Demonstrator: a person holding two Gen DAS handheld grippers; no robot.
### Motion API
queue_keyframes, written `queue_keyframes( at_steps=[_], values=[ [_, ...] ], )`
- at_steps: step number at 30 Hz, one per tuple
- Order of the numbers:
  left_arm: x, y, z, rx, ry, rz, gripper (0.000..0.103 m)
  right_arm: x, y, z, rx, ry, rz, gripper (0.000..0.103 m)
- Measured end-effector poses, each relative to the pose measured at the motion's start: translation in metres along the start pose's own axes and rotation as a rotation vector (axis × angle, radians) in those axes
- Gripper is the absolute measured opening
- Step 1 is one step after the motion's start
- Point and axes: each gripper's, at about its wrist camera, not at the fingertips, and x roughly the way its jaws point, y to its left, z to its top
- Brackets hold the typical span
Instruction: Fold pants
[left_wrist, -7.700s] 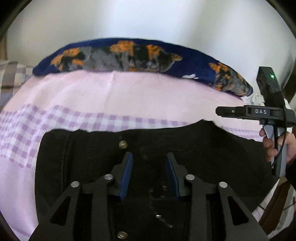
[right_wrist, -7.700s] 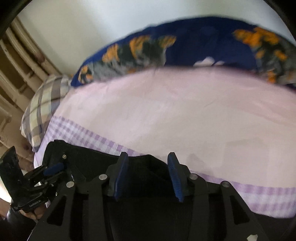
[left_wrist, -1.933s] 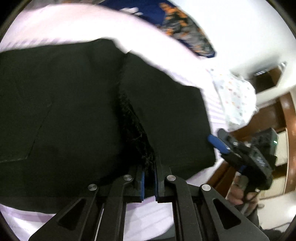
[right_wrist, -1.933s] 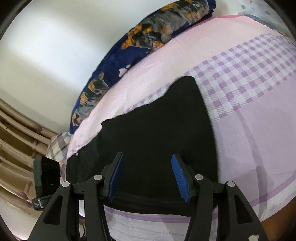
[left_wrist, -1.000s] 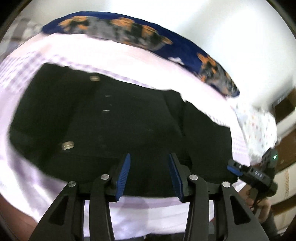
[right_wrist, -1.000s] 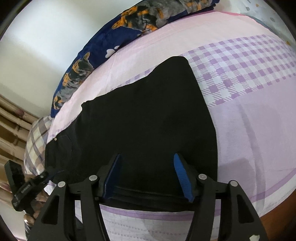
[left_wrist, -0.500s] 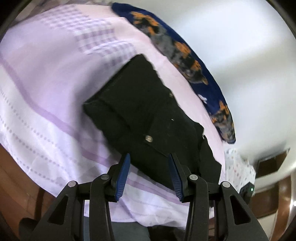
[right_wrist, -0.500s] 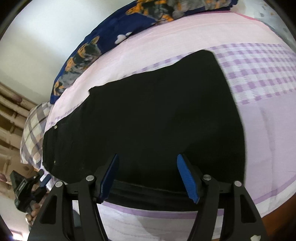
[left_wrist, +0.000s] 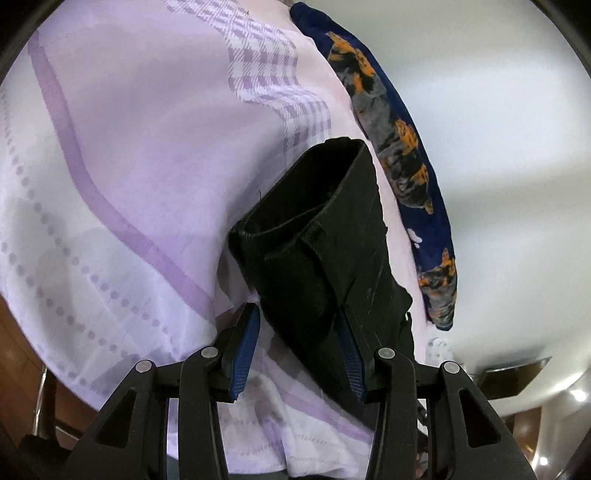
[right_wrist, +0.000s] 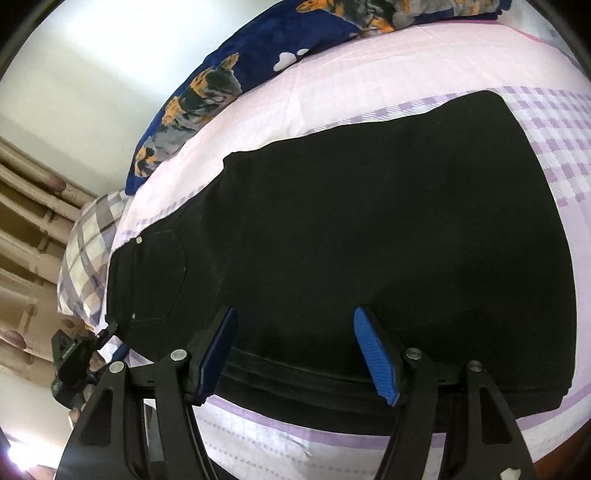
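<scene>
Black pants (right_wrist: 369, 229) lie folded flat on the bed; in the right wrist view a back pocket with rivets shows at their left end. My right gripper (right_wrist: 299, 350) is open and empty, at the pants' near edge. In the left wrist view the pants (left_wrist: 325, 251) show end-on, the waistband opening facing me. My left gripper (left_wrist: 299, 347) is open and empty, its fingers either side of the pants' near corner. The left gripper also shows in the right wrist view (right_wrist: 74, 354) off the pants' left end.
The bed has a pink and purple checked sheet (left_wrist: 129, 166). A blue blanket with an orange and grey dog print (right_wrist: 229, 88) lies along the far edge by the wall. A plaid pillow (right_wrist: 88, 251) sits at the left end. Wooden bed frame (left_wrist: 22, 332) shows below.
My left gripper has let go of the pants and opened, then swung around to their waist end. My right gripper stays open and has moved closer along the near edge.
</scene>
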Motion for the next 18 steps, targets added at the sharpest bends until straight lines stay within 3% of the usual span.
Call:
queue_keyframes(
  at_steps=[9,13,18],
  values=[
    [0.004,0.004,0.009,-0.057,0.002,-0.037,0.047,-0.001,-0.003,0.000,0.011,-0.006,0.019,0.064],
    [-0.012,0.010,0.006,-0.044,-0.035,-0.011,0.048,-0.001,-0.003,0.000,0.016,-0.005,0.021,0.064],
    [-0.012,0.014,0.015,-0.098,-0.045,-0.020,0.050,0.000,-0.003,0.001,0.013,-0.010,0.027,0.064]
  ],
)
